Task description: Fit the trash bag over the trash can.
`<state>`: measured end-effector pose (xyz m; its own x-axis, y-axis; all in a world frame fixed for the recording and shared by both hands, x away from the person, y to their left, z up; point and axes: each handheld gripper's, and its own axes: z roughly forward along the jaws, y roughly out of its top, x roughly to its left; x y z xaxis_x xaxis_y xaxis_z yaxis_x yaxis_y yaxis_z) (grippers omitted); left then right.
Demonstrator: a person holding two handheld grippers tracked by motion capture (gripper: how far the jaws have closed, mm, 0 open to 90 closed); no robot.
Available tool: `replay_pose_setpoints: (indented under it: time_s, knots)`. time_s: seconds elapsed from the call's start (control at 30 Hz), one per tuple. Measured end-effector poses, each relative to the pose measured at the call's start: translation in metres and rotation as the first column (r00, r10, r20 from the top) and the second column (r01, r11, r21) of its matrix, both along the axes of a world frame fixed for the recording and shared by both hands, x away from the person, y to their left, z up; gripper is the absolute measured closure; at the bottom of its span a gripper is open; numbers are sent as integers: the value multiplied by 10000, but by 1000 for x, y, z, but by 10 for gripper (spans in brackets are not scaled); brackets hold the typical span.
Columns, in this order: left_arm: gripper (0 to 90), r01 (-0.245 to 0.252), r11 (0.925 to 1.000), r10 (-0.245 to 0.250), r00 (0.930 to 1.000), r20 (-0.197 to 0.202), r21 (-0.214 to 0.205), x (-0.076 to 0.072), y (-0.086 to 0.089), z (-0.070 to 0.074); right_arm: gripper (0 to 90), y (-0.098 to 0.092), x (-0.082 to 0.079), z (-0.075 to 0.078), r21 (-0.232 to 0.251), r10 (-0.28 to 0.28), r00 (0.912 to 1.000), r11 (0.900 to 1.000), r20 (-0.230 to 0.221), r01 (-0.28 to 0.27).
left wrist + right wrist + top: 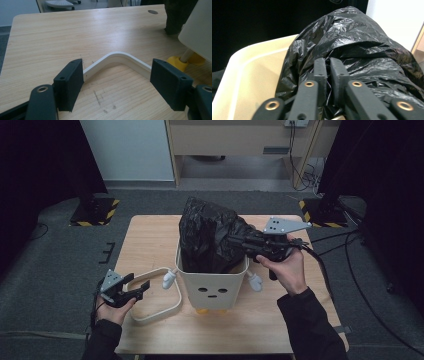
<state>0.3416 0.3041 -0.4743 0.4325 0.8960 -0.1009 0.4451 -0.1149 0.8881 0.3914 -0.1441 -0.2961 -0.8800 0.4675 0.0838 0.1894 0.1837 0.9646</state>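
While pinching bag (210,237), right tool (235,241) level

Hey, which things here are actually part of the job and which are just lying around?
In the job:
- black bin bag, pinched by the right gripper
- cream bin with a face, holding the bag
- cream rim frame on the table, in front of the open left gripper

Lying about:
- cables on the floor
- striped stand bases

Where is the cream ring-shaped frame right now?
In the high view, the cream frame lies flat on the table, left of the bin, by the left gripper.
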Motion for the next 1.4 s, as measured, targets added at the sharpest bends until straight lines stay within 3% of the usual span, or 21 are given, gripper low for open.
replay_pose_setpoints:
  time_s: [0.13, 0.33, 0.5, 0.63, 0.8, 0.87, 1.1, 1.2, 1.4]
  knots:
    - [260, -19, 10000, 19, 10000, 8, -46, 0, 0, 0, 683, -3, -3, 9, 718, 25, 9999, 9974, -106, -18]
    - [261, 12, 10000, -12, 10000, -1, -22, 0, 0, 0, 604, -11, -7, 37, 1400, -326, 9985, 9898, 443, 261]
    - [260, -18, 10000, 18, 10000, -16, -50, 1, 1, -1, 535, -18, 13, 50, 1680, -1198, 9909, 9799, 618, 1080]
    - [260, -24, 10000, 24, 10000, 17, -84, 1, 1, 0, 467, -18, 40, 49, 1423, -1690, 9843, 9768, 511, 1603]
    - [260, -11, 9999, 11, 10000, 13, -109, 2, 2, 0, 428, -14, 68, 35, 1409, -1810, 9834, 9740, 122, 1775]
    - [260, -10, 9999, 11, 10000, 17, -120, 2, 2, 0, 425, -10, 75, 27, 1148, -1760, 9843, 9777, -94, 1759]
    - [260, 8, 9999, -8, 10000, 4, -105, 2, 2, 0, 419, 0, 81, 7, 583, -998, 9912, 9928, -873, 1050]
    - [260, 37, 9999, -37, 10000, 4, -94, 2, 1, 0, 433, 3, 80, 2, 57, -840, 9920, 9964, -945, 850]
    - [260, 63, 10000, -63, 10000, -29, -52, 2, 0, 0, 532, 6, 79, -1, -151, -481, 9927, 9988, -1103, 467]
